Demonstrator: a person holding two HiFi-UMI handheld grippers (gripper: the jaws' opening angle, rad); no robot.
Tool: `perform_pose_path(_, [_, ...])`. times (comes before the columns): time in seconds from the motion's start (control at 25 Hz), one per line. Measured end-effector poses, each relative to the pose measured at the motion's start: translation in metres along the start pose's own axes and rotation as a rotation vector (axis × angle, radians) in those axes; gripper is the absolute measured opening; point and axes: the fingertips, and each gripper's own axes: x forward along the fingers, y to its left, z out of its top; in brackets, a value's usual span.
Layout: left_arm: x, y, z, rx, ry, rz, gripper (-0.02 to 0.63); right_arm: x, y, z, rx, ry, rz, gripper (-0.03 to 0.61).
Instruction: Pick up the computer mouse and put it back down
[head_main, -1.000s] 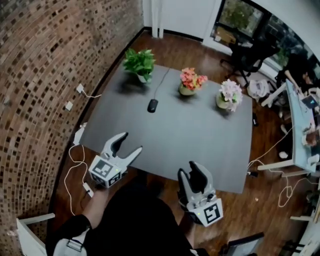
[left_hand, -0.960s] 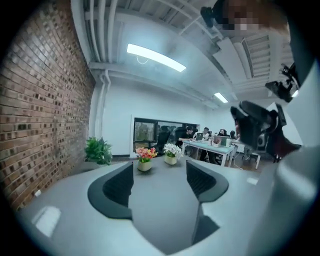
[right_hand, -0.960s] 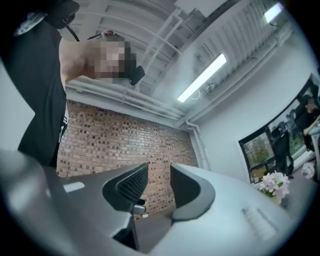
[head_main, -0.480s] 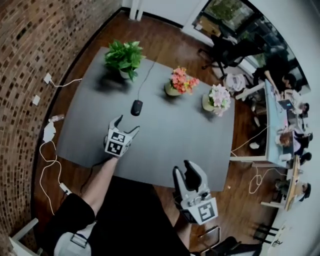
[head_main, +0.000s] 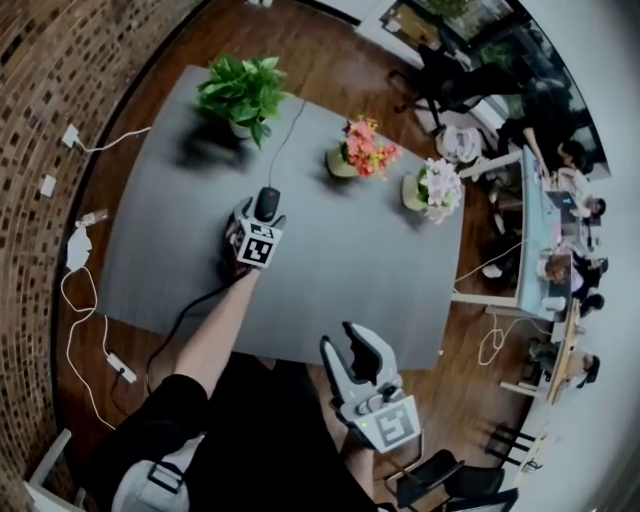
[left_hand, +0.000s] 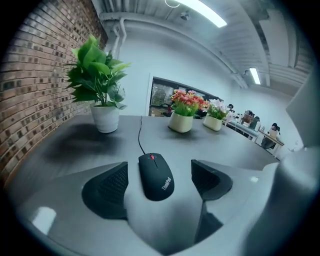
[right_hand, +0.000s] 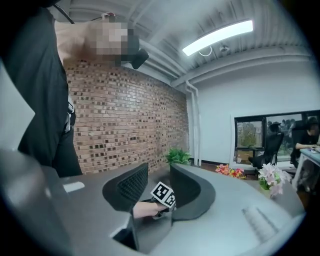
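In the head view the left claw (head_main: 262, 216) reaches out over the grey bench (head_main: 340, 270) with the black mouse (head_main: 267, 200) at its tips. The mouse lies flat on the bench, in front of the leafy plant (head_main: 240, 92). The right claw (head_main: 342, 338) hangs back near the person's body, off the bench edge.

In the left gripper view the left claw's jaws have just been opening and stand wide, released. The mouse (left_hand: 156, 176) sits between them, touched by neither pad and a little nearer the pad on the picture's left. Its cord (left_hand: 140, 135) runs away towards the plant's white pot (left_hand: 105, 119). The step in hand looks like the closing grip. It would go best if the claw first shifted sideways to centre the mouse, stayed low so the pads meet its sides rather than its rounded top, and closed gently. A short, straight lift should keep the cord from tugging.

In the right gripper view the right claw's jaws stand apart with nothing held; it has no part in this step.
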Motion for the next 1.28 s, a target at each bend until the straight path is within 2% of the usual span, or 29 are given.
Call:
perform_pose_path(0.12, [0.033, 0.008, -0.005, 0.013, 0.04, 0.058, 0.385, -0.007, -0.008, -0.004, -0.002, 0.009, -0.003, 0.114])
perform_pose_path(0.28, [0.064, 0.012, -0.024, 0.025, 0.139, 0.105, 0.394, -0.019, -0.029, -0.014, 0.023, 0.008, -0.009, 0.114])
perform_pose_path(0.4, [0.064, 0.011, -0.028, 0.035, 0.143, 0.121, 0.393, -0.026, -0.045, -0.004, 0.044, -0.045, 0.0, 0.112])
perform_pose_path(0.44, [0.064, 0.011, -0.029, 0.039, 0.151, 0.119, 0.378, -0.028, -0.049, 0.0, 0.045, -0.066, 0.008, 0.112])
perform_pose_path(0.48, [0.063, 0.011, -0.03, 0.043, 0.169, 0.109, 0.299, -0.029, -0.053, 0.002, 0.045, -0.081, 0.017, 0.112])
perform_pose_path(0.56, [0.06, 0.011, -0.033, 0.032, 0.222, 0.074, 0.297, -0.032, -0.06, 0.002, 0.052, -0.093, 0.032, 0.112])
perform_pose_path(0.6, [0.054, 0.011, -0.035, -0.014, 0.246, 0.048, 0.296, -0.032, -0.063, 0.001, 0.06, -0.1, 0.039, 0.112])
perform_pose_path(0.64, [0.045, 0.006, -0.035, -0.106, 0.255, -0.001, 0.295, -0.033, -0.066, 0.001, 0.068, -0.109, 0.046, 0.112])
perform_pose_path(0.68, [0.034, -0.006, -0.029, -0.247, 0.228, -0.09, 0.295, -0.035, -0.07, 0.002, 0.078, -0.121, 0.053, 0.112])
perform_pose_path(0.72, [0.018, -0.021, -0.01, -0.426, 0.15, -0.218, 0.295, -0.036, -0.073, 0.003, 0.088, -0.135, 0.059, 0.112])
perform_pose_path(0.8, [-0.029, -0.047, 0.05, -0.817, -0.095, -0.531, 0.295, -0.039, -0.08, 0.007, 0.109, -0.165, 0.072, 0.112])
perform_pose_path(0.88, [-0.095, -0.057, 0.112, -1.151, -0.355, -0.84, 0.295, -0.041, -0.086, 0.01, 0.128, -0.189, 0.084, 0.112])
perform_pose_path(0.92, [-0.131, -0.058, 0.14, -1.268, -0.471, -0.971, 0.295, -0.042, -0.088, 0.012, 0.136, -0.197, 0.09, 0.112])
perform_pose_path(0.96, [-0.167, -0.059, 0.162, -1.339, -0.568, -1.076, 0.295, -0.042, -0.09, 0.013, 0.142, -0.203, 0.096, 0.112])
perform_pose_path(1.04, [-0.234, -0.064, 0.198, -1.364, -0.703, -1.224, 0.295, -0.043, -0.092, 0.015, 0.151, -0.215, 0.11, 0.112])
perform_pose_path(1.12, [-0.287, -0.074, 0.224, -1.314, -0.781, -1.31, 0.295, -0.041, -0.092, 0.018, 0.159, -0.235, 0.129, 0.112])
perform_pose_path(1.28, [-0.347, -0.089, 0.253, -1.214, -0.832, -1.392, 0.295, -0.034, -0.088, 0.023, 0.173, -0.283, 0.157, 0.112])
